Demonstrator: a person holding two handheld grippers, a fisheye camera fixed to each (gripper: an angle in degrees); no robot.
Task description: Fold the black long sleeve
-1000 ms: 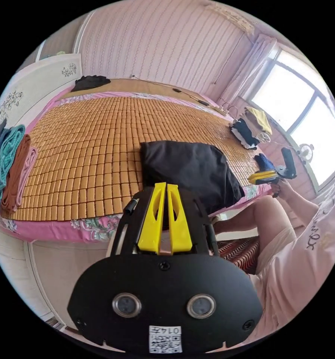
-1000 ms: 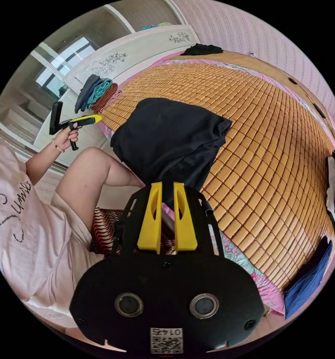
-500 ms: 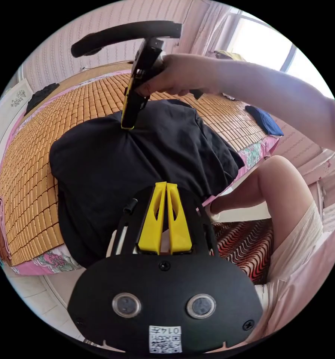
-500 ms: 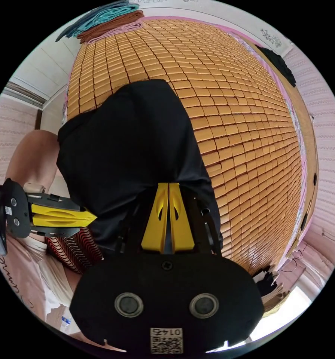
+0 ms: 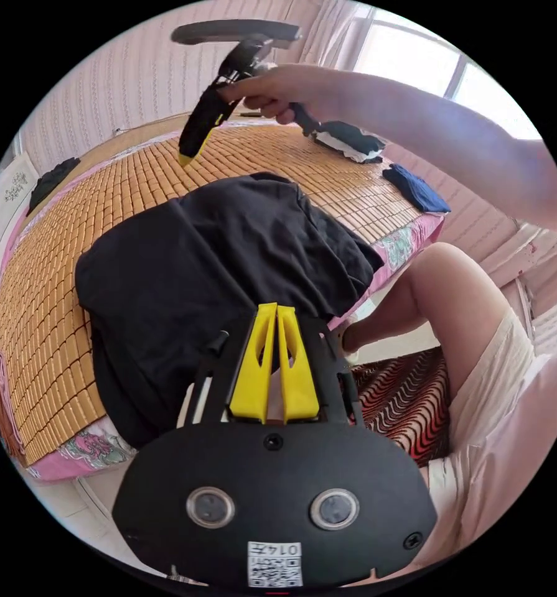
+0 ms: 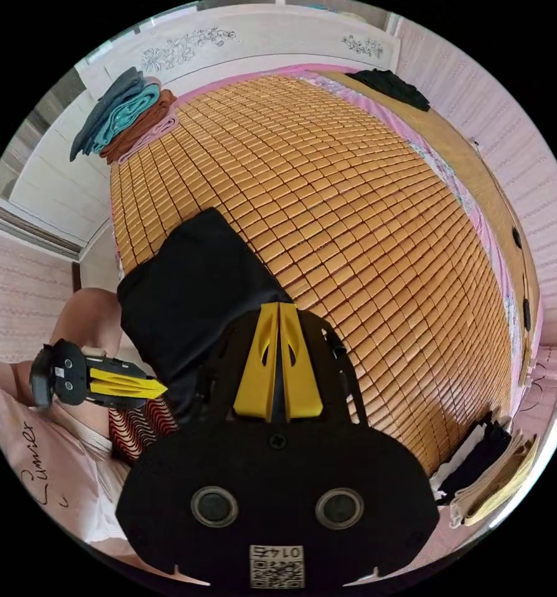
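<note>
The black long sleeve lay bunched at the bamboo mat's near edge. The left gripper and right gripper hung closed and empty. The right gripper view showed broad bare mat beyond.

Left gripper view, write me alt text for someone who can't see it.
A folded black long-sleeve garment lies on an orange tiled bamboo mat covering a bed, near its edge. The left yellow tongs, closed and empty, point at it, while a hand holds the right yellow tongs above the mat beyond the garment.
</note>
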